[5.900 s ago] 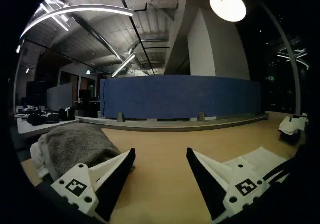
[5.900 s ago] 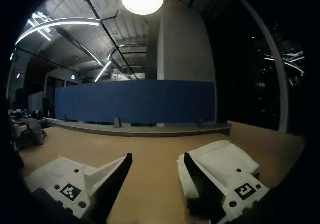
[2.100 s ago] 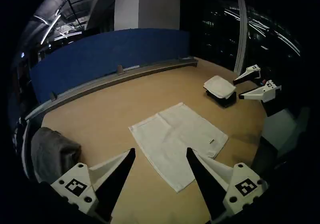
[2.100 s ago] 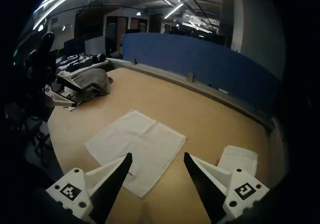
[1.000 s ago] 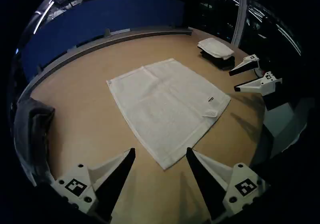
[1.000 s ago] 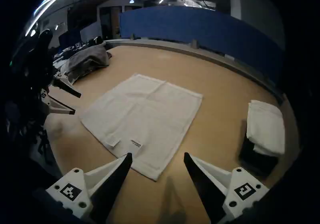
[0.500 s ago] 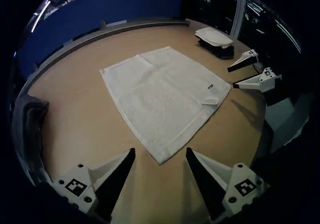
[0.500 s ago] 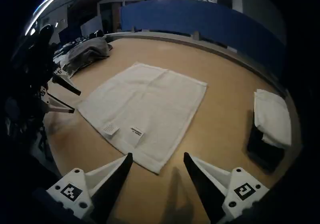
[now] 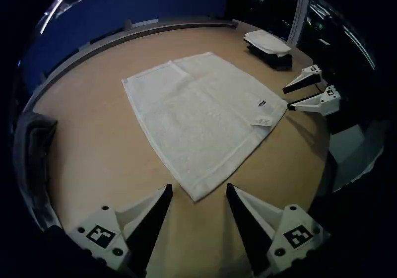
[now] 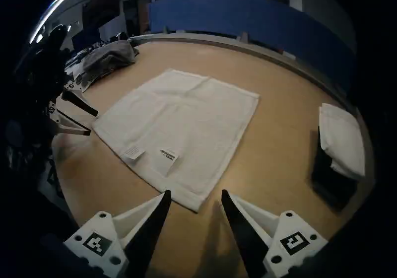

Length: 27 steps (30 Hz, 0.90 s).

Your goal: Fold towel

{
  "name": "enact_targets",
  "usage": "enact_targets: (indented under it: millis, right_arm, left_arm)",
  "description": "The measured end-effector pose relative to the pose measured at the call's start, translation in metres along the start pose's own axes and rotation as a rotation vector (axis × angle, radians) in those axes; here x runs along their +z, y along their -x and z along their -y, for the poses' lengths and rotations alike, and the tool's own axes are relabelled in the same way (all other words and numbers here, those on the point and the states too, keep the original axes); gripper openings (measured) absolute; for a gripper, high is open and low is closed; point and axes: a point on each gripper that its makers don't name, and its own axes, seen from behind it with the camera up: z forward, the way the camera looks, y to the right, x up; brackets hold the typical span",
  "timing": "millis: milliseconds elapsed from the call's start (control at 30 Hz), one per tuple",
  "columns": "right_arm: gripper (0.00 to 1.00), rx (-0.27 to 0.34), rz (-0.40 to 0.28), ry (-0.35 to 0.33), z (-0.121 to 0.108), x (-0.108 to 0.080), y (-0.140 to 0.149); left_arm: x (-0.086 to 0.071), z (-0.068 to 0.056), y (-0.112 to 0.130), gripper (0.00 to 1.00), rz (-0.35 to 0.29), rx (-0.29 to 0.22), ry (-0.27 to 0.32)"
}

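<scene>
A white towel (image 9: 201, 109) lies flat on the wooden table (image 9: 94, 134), a small label near one edge. In the left gripper view my left gripper (image 9: 198, 192) hovers open just above the towel's near corner. Across the towel, the right gripper (image 9: 290, 98) stands off its other near corner. In the right gripper view the towel (image 10: 183, 114) spreads ahead, and my right gripper (image 10: 194, 198) is open over its near corner. At the left edge of that view, the left gripper (image 10: 82, 121) sits beside the towel.
A folded white towel (image 9: 268, 40) rests on a dark block at the table's far side, also visible as a folded towel (image 10: 342, 141). A grey cloth heap (image 10: 106, 57) lies at the far left. A blue partition (image 10: 258, 17) runs along the back edge.
Both grippers have come down and closer to the towel's near corners. Their fingers have narrowed slightly but remain open. The towel has not moved.
</scene>
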Motion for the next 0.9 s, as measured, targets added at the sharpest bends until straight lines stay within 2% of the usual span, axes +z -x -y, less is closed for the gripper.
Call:
enact_targets:
  millis: [167,433,567,900]
  right_arm:
    - [0.65,0.016,0.016,-0.024,0.004,0.003,0.005]
    - [0.45,0.018,0.032,-0.025,0.004,0.004,0.011]
    - [0.27,0.021,0.033,-0.019,0.004,0.005,0.012]
    - [0.25,0.026,0.039,-0.013,0.003,0.008,0.015]
  left_arm:
    - [0.002,0.001,0.004,0.68,0.015,0.000,-0.010]
    - [0.002,0.001,0.003,0.57,0.024,0.009,-0.013]
    - [0.003,0.002,0.003,0.53,0.030,0.023,-0.022]
    - [0.003,0.003,0.004,0.48,0.043,0.049,-0.037]
